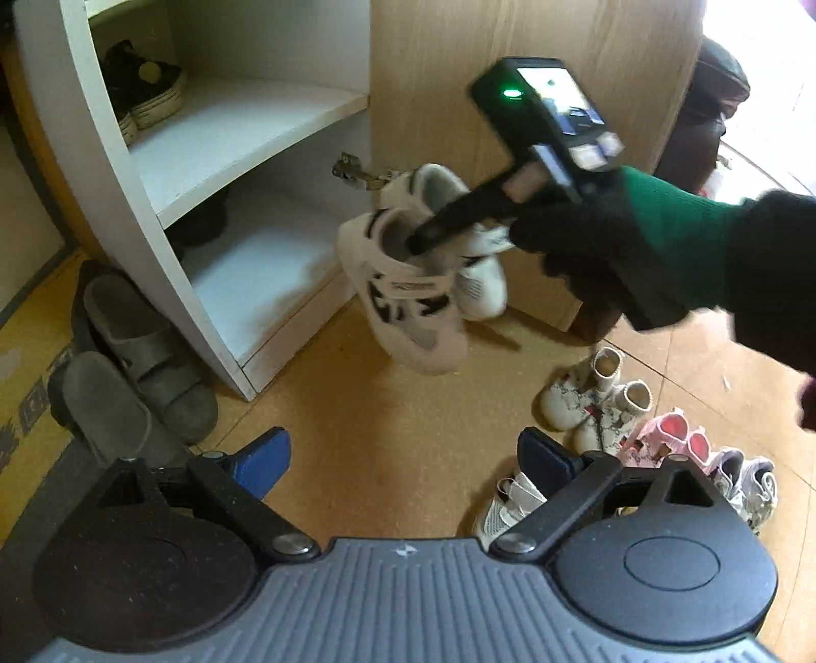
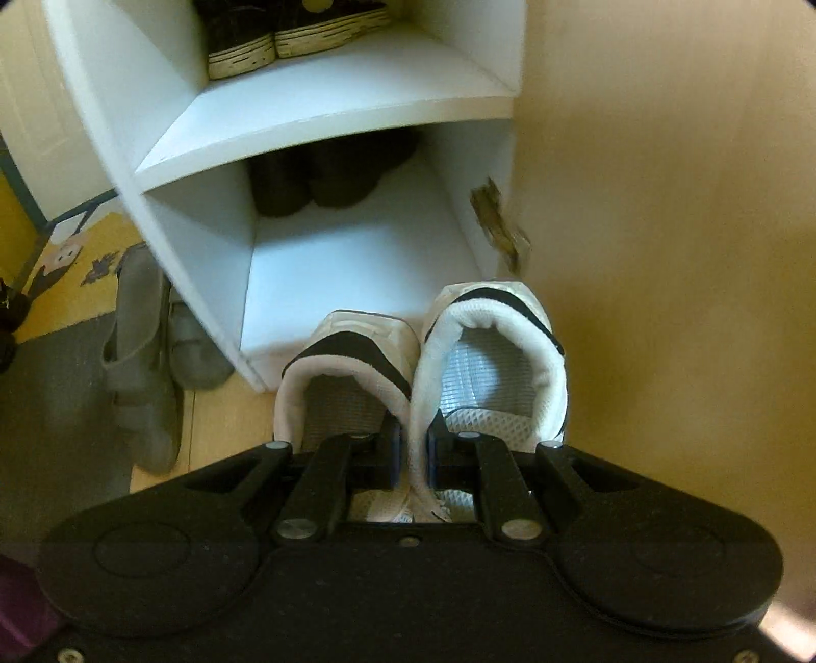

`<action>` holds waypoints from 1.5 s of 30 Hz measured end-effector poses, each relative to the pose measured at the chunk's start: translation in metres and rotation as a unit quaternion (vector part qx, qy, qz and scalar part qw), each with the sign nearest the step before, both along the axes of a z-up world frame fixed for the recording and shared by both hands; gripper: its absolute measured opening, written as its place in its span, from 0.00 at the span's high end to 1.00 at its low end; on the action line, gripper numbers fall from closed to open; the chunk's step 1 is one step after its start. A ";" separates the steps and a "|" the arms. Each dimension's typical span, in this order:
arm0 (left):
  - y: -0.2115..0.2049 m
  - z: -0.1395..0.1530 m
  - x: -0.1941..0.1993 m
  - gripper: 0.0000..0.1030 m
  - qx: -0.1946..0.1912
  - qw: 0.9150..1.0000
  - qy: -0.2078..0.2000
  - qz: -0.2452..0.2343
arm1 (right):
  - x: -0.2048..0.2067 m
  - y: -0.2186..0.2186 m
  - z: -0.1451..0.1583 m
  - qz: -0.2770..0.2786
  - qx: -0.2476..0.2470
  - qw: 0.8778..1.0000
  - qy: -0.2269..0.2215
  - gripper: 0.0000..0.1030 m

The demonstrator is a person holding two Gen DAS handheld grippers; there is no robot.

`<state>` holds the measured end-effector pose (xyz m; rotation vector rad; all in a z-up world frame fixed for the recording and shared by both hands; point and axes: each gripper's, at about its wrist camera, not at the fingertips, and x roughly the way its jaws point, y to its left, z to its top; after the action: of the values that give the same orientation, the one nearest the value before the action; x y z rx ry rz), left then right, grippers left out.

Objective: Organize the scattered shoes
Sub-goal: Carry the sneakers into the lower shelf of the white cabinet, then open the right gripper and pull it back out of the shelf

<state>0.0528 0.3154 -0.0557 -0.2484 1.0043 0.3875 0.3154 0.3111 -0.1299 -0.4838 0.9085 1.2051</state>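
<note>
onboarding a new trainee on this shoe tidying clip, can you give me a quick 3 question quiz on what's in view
1. True or false: the right tool is shut on a pair of white sneakers, pinching their inner collars together.
2. Which shelf of the white cabinet already holds black shoes with pale soles? A) the upper one in view B) the lowest one C) neither
3. Fill in: the left tool is ____, with nothing between its blue pads.

Key
1. True.
2. A; the lowest shelf has only dark shoes at its back.
3. Open; it hangs over bare floor near the small shoes.
</note>
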 end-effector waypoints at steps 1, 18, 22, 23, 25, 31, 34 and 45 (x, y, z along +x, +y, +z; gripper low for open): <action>0.007 -0.003 0.002 0.06 -0.004 1.000 0.004 0.008 | 0.002 0.008 -0.003 0.006 0.001 1.000 0.001 0.90; 0.035 -0.011 0.032 0.06 0.003 0.998 0.029 0.064 | 0.016 0.156 -0.052 0.048 0.038 0.998 0.017 0.90; 0.046 -0.012 0.034 0.06 -0.002 0.997 0.027 0.065 | 0.013 0.168 -0.062 0.040 0.057 0.998 0.009 0.90; 0.049 -0.012 0.033 0.06 -0.002 0.997 0.026 0.069 | 0.011 0.172 -0.064 0.033 0.063 0.997 0.001 0.90; 0.052 -0.011 0.032 0.07 0.000 0.997 0.025 0.076 | 0.009 0.177 -0.067 0.028 0.073 0.997 -0.008 0.90; 0.055 -0.011 0.031 0.06 -0.003 0.996 0.027 0.080 | 0.000 0.184 -0.072 -0.006 0.126 0.992 -0.027 0.60; 0.058 -0.011 0.031 0.06 -0.009 0.996 0.025 0.083 | -0.004 0.183 -0.070 -0.022 0.131 0.991 -0.029 0.55; 0.056 -0.008 0.029 0.06 0.003 0.996 0.016 0.093 | -0.018 0.138 -0.042 -0.038 0.125 0.991 -0.006 0.38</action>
<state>0.0820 0.3713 -0.0638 -0.3325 1.0137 0.5646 0.2978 0.4493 -0.1719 -0.2531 0.7457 1.2251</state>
